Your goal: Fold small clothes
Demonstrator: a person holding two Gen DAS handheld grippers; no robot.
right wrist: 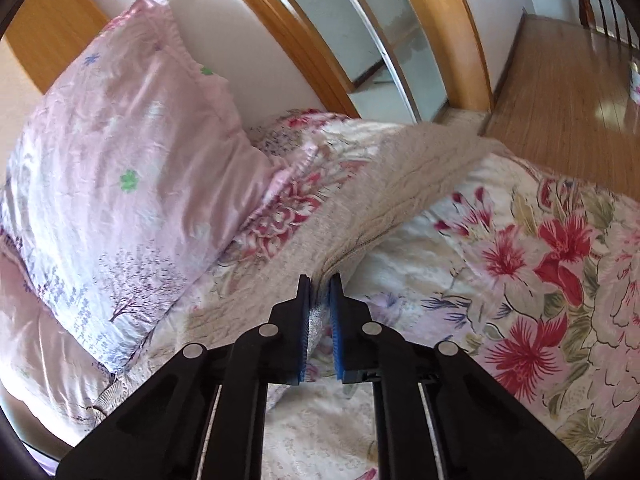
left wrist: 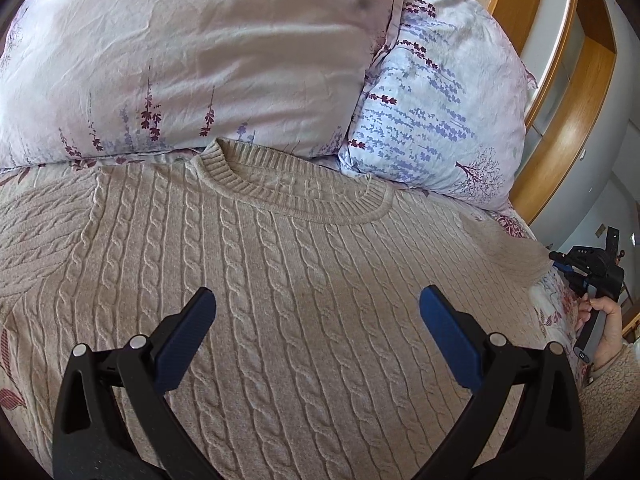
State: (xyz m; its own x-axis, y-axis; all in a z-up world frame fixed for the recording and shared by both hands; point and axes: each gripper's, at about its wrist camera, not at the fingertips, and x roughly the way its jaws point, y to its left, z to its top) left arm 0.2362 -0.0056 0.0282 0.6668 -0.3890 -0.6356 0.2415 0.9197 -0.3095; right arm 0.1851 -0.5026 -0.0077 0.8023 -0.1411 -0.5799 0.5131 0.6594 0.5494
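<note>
Sweater: a beige cable-knit sweater lies spread face up on the bed, its ribbed collar toward the pillows; in the right wrist view one sleeve stretches across the bedspread toward the bed's edge.
Left gripper: the left gripper hovers over the sweater's chest with its blue-padded fingers spread wide, nothing between them.
Right gripper: the right gripper is closed narrowly on a raised fold of the sleeve, knit showing between its pads; from the left wrist view it sits off the sweater's right side, gripped by the person's hand.
Pillows: a pale pink floral pillow lies just beyond the collar, its lower edge touching the knit; a second pillow with lavender print sits beside it, near the shoulder.
Bedspread: a flowered bedspread in red and cream lies under the sweater.
Surroundings: a wooden headboard lies behind the pillows, with a wooden floor past the bed.
</note>
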